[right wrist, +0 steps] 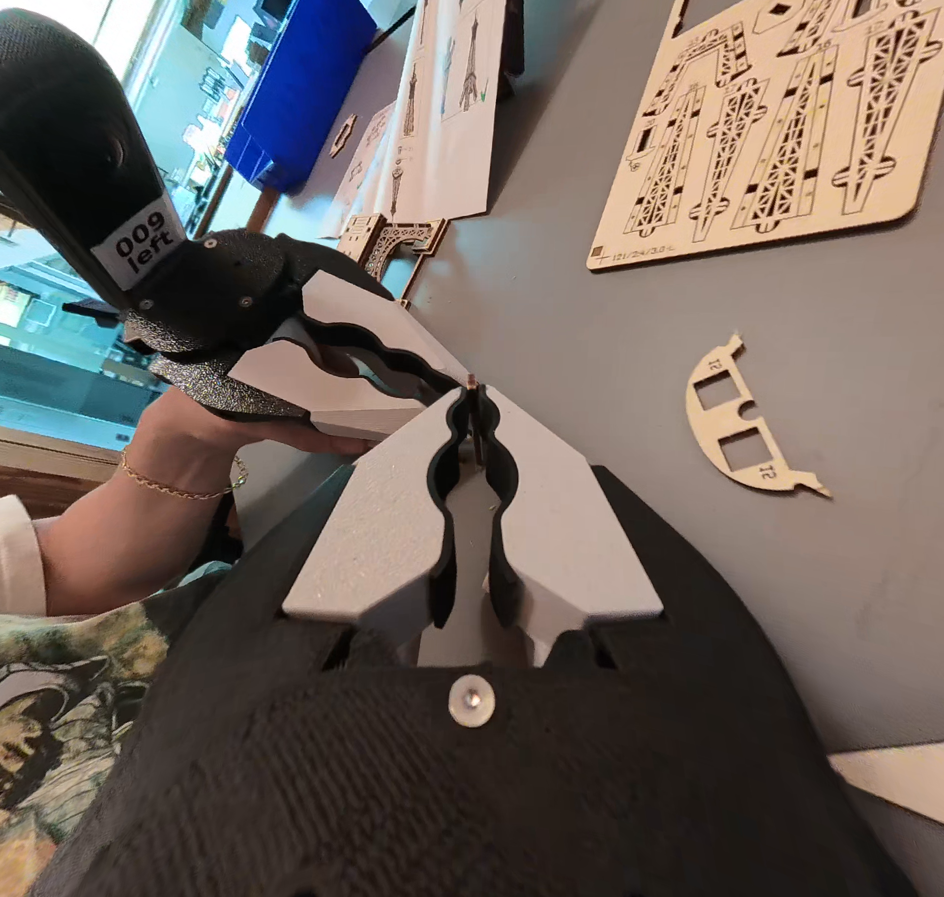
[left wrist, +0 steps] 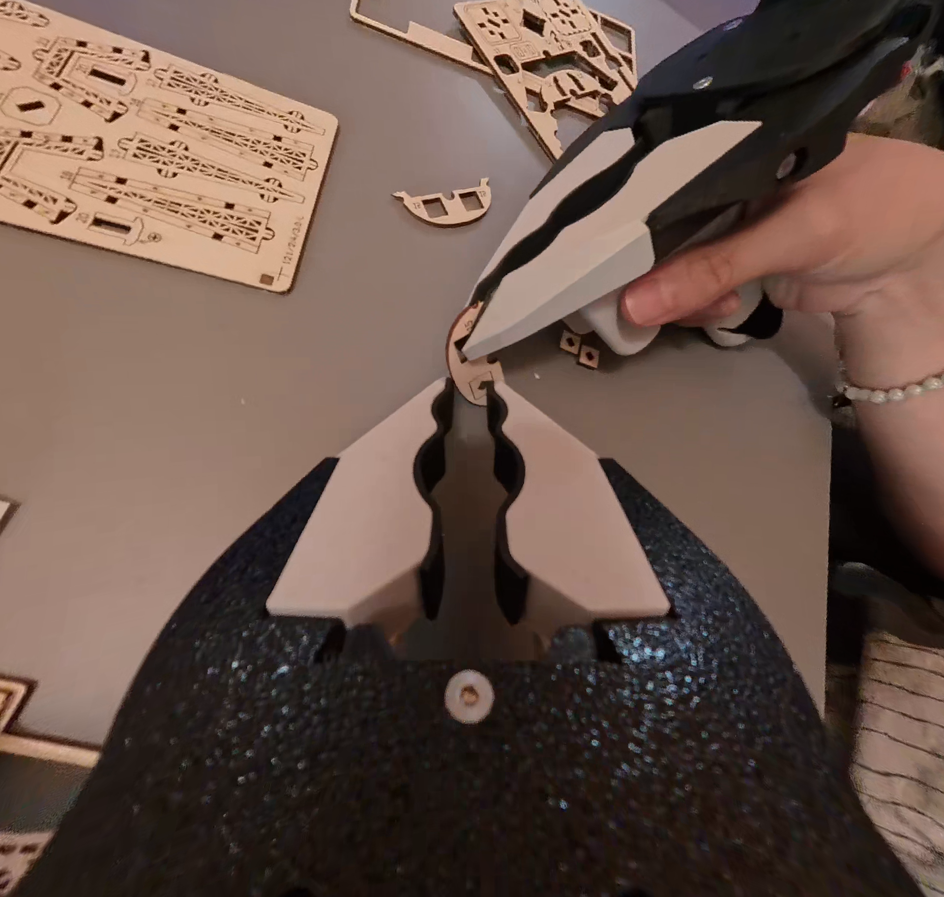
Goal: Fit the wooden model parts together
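In the left wrist view, the left gripper [left wrist: 467,387] stands slightly parted at frame centre, its grey fingertips touching the lower edge of a small rounded pale wooden model piece [left wrist: 472,361]; whether it grips is unclear. From the upper right, the right gripper [left wrist: 467,349] pinches that piece's upper part, closed onto it. In the right wrist view the piece shows edge-on [right wrist: 474,412] between the right gripper's [right wrist: 475,392] tips. A half-round wooden part with two square holes [left wrist: 444,201] lies apart above on the grey table [left wrist: 204,361], and a large laser-cut wooden sheet [left wrist: 153,157] lies at upper left.
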### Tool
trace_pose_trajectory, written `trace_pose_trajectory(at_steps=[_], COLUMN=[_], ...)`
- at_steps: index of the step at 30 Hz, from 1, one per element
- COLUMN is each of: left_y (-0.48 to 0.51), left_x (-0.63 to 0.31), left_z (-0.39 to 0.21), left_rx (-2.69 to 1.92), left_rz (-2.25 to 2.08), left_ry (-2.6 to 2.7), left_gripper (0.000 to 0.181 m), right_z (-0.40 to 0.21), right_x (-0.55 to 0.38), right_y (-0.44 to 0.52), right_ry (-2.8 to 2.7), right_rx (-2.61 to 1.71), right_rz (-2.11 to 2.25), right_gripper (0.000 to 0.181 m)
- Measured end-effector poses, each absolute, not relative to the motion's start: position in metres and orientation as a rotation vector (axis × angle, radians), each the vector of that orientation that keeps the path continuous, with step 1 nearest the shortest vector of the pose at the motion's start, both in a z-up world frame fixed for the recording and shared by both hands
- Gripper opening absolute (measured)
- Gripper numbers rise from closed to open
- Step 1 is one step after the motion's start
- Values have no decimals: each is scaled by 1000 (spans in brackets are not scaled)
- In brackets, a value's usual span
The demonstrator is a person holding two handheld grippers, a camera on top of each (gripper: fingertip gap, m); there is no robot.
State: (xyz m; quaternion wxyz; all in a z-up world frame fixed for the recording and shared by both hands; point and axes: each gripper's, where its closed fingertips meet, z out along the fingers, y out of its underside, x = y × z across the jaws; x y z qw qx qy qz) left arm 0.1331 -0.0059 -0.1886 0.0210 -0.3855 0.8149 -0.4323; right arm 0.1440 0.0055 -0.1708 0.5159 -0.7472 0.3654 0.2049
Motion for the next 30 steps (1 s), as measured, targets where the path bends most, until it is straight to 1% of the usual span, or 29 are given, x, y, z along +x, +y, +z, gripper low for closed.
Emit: trace_pose_trajectory(at_steps=[3, 6, 9, 15, 16, 17, 18, 21, 26, 30], left_y=[-11, -13, -11, -14, -17, -19, -20, -20, -19, -14], left_x=[133, 132, 133, 122, 118, 116, 115, 115, 113, 121], left_z=[-189, -180, -172, -171, -170, -169, -169, -165, -156, -150], left_rx=[-1138, -1153, -1203, -1156, -1131, -1106, -1089, -1060, -1113, -1213], left_rz=[-1347, -1458, -1571, -1618, -1628, -1636, -1633, -1652, -1798, -1893], left_ry=[2544, 2529, 2500, 2558, 2582, 2589, 2587, 2578, 2540, 2448], left_gripper=[13, 16, 26, 29, 27, 17, 13, 13, 18, 4], right_z=[-171, -162, -150, -146, -145, -144, -144, -141, -140, -137], right_x=[143, 141, 139, 134, 134, 134, 133, 133, 131, 130], right_y=[1, -1, -3, -1, -2, -2, -2, -3, -2, -2], right_ry=[873, 830, 781, 734, 733, 727, 723, 712, 695, 678], right_rx=[-1792, -1746, -1678, -1673, -1664, -1659, -1659, -1644, -1647, -1635], right_rz=[510, 539, 576, 600, 602, 605, 604, 606, 611, 611], right_gripper=[0, 0, 0, 0, 0, 0, 0, 0, 0, 0])
